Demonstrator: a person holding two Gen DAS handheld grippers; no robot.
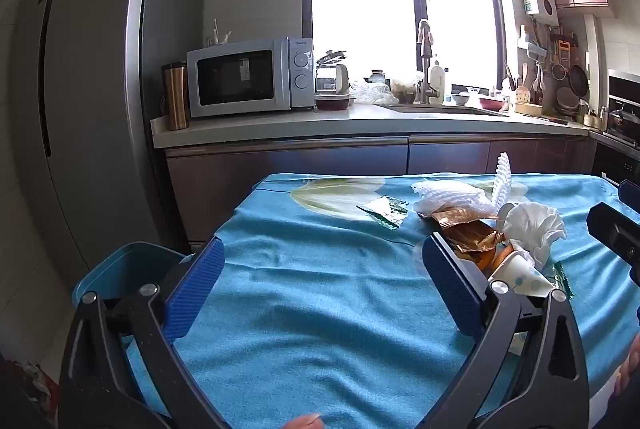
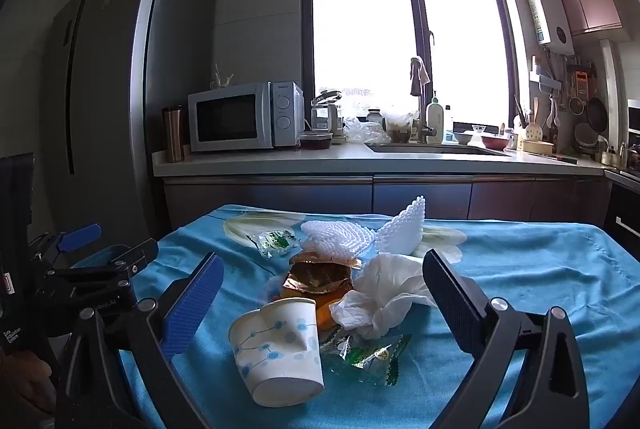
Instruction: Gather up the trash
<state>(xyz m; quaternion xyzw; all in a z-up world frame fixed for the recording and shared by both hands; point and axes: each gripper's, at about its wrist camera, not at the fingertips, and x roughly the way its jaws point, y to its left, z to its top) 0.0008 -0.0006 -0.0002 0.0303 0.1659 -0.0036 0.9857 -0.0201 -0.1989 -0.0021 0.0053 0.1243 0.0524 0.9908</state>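
Observation:
A heap of trash lies on the blue-clothed table (image 2: 520,269). It holds a dented paper cup (image 2: 276,345) on its side, a crumpled white tissue (image 2: 384,293), a gold wrapper (image 2: 320,275), white foam netting (image 2: 360,237) and a green wrapper (image 2: 368,353). Another green wrapper (image 2: 272,239) lies apart, further back on the left. My right gripper (image 2: 326,289) is open just short of the heap, its pads touching nothing. My left gripper (image 1: 324,281) is open over bare cloth, with the heap beside its right finger (image 1: 452,289). The cup (image 1: 520,275) is partly hidden behind that finger.
A blue bin (image 1: 132,269) stands below the table's left edge, behind my left finger. Beyond the table runs a kitchen counter (image 1: 280,127) with a microwave (image 1: 244,79) and a sink, with a tall fridge (image 1: 88,89) to the left. A fingertip (image 1: 304,421) shows at the bottom.

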